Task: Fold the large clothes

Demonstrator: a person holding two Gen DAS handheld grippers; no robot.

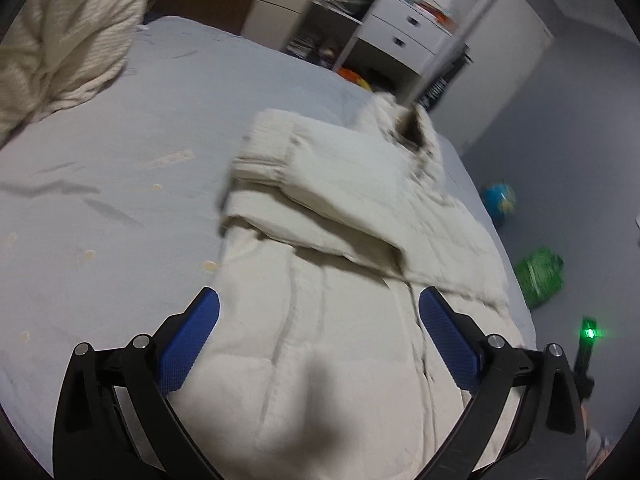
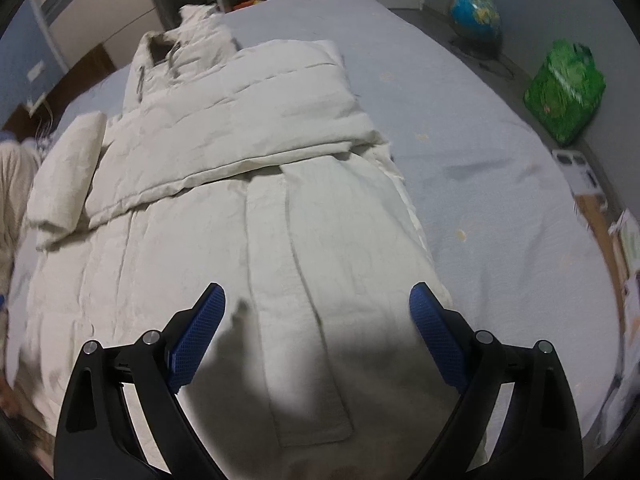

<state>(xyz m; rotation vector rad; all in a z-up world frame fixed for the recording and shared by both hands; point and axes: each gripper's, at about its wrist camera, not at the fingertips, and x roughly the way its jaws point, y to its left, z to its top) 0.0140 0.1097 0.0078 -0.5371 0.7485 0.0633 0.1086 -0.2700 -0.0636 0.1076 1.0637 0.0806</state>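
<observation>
Sleeves folded across the coat (image 2: pixel 224 208); both the left claw (image 1: pixel 319 342) and right claw (image 2: pixel 317 334) hang released above its hem, which likely needs gripping next.

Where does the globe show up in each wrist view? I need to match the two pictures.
Left wrist: the globe sits on the floor at the right edge, past the bed's side, blurred.
Right wrist: the globe stands at the upper right, beyond the bed's far corner.
Shared landmark: the green bag, on the floor near the globe in both.
</observation>
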